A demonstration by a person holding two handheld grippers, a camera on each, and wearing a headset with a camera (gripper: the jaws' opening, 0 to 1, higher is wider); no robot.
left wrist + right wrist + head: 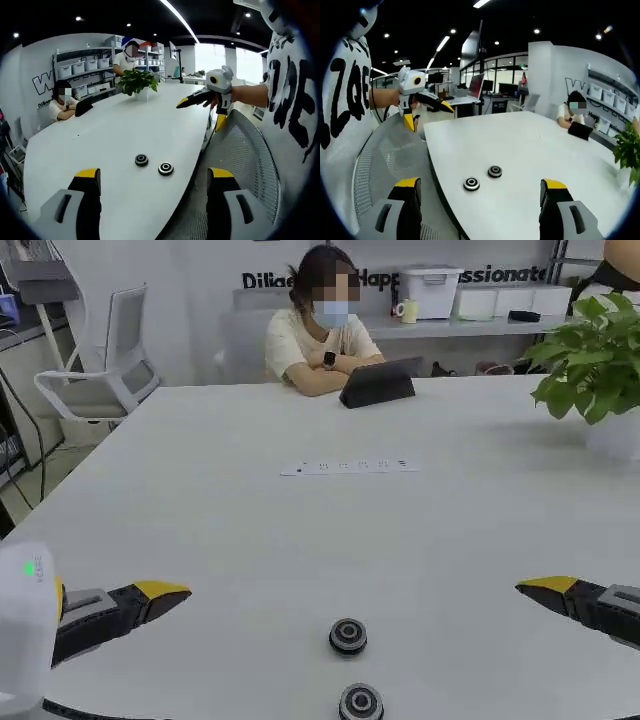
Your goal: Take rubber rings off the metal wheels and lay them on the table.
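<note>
Left gripper: I am holding it wide open, well left of the far wheel. Near wheel: lying just beside it on the table, rings seemingly on. Right gripper: gaping, well right. Next, I judge: pinning one wheel, peeling its ring.

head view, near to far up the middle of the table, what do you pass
nearer metal wheel → farther metal wheel → white power strip → dark tablet → seated person
</note>
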